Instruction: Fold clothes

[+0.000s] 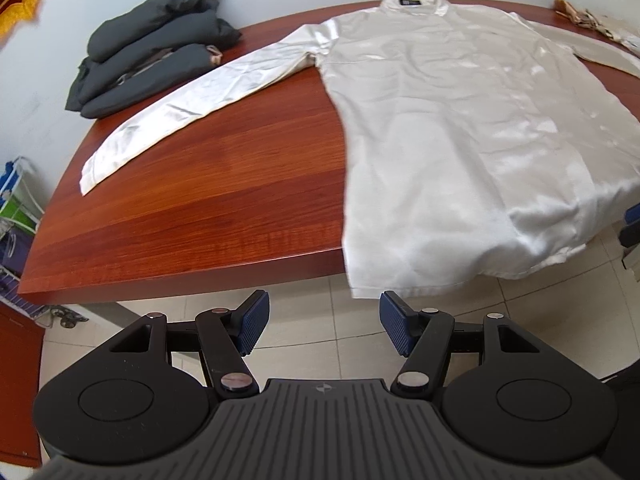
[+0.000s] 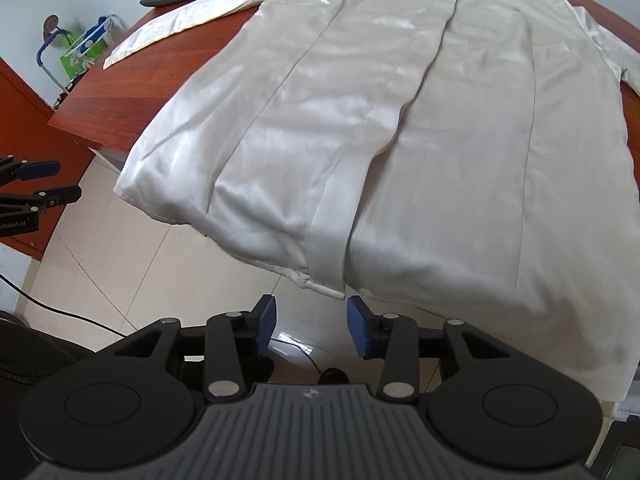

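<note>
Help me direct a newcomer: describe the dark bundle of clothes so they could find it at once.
Start at the reddish wooden table, where a cream long-sleeved shirt lies spread flat. Past its outstretched sleeve, at the far corner, sits a stack of dark grey clothes. It alone is dark and already folded.

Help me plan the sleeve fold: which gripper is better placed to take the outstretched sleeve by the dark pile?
Left. The left gripper, open, faces the long white satin sleeve; the right gripper sits at the shirt's hem.

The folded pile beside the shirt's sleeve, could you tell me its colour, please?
Dark grey folded pile, clearest in the left wrist view.
</note>
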`<state>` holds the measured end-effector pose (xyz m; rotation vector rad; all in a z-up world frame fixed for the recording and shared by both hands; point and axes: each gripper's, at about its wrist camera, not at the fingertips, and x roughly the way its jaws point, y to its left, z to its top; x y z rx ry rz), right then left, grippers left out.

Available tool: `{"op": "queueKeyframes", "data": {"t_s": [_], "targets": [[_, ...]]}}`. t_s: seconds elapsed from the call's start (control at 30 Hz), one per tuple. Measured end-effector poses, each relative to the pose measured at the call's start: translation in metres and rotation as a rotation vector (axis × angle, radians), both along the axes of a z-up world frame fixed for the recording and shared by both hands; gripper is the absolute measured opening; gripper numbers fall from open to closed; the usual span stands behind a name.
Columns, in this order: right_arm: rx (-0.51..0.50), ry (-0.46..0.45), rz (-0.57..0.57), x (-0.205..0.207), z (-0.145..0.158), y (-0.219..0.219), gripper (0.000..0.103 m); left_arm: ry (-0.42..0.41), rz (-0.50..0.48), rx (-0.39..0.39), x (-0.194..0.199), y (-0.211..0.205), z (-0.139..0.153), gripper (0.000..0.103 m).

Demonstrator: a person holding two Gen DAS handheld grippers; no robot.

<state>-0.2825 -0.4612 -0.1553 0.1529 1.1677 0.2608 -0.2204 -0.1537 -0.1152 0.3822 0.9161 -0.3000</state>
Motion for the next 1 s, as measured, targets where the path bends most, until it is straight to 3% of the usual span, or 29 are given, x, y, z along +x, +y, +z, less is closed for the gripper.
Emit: {"op": "queueKeyframes", "data": {"t_s": [0.37,0.6,1.0], "targets": [[-0.019,-0.053,-0.005,0.011,0.019,0.004,0.062,-0.025,0.094,0.019,0.033,0.036,0.004,0.064],[-0.034,-0.087,-0.022,0.024,0.030,0.019,0.064,-0.036,0.147,0.035,0.068,0.071,0.000,0.064],[-0.069,-0.074,-0.196,0.060,0.037,0.077,0.065,-0.050,0.215,0.024,0.169,0.163,0.001,0.064]]}}
